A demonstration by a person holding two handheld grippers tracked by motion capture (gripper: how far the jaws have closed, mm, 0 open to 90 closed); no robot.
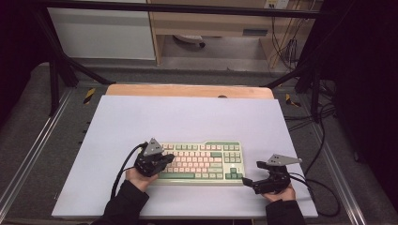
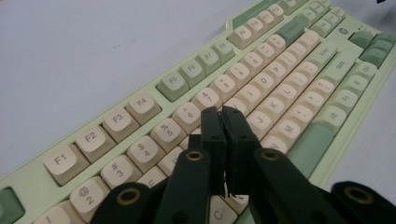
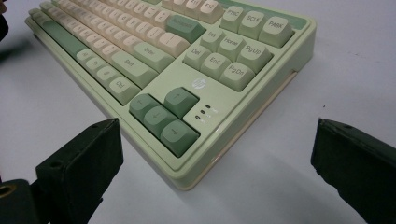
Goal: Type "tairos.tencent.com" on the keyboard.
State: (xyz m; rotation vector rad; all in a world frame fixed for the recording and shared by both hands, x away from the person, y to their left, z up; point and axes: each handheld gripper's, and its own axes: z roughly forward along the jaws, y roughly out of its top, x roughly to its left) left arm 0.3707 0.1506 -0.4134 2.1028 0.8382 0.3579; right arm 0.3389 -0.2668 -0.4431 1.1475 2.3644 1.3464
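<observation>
The left claw (image 2: 223,122) is closed tight, with its two black jaws pressed together and nothing between them. Closed like this, the jaws make one thin tip, a bit like a finger. That tip sits just over the cream letter keys (image 2: 261,93) in the left half of the keyboard (image 1: 202,161), so it looks ready to push down one key without bumping the ones next to it. From the pictures it is hard to tell whether the tip already touches a key.

The right claw (image 1: 251,174) is open wide, and its jaws hold nothing. It waits just beside the right end of the keyboard, near the green arrow keys (image 3: 163,116). It may be there to keep the keyboard from sliding when a key gets pushed.

The keyboard is pale green and cream. It lies flat near the front edge of the white worktop (image 1: 187,117), right between the person's two hands, where both claws can reach it easily.
</observation>
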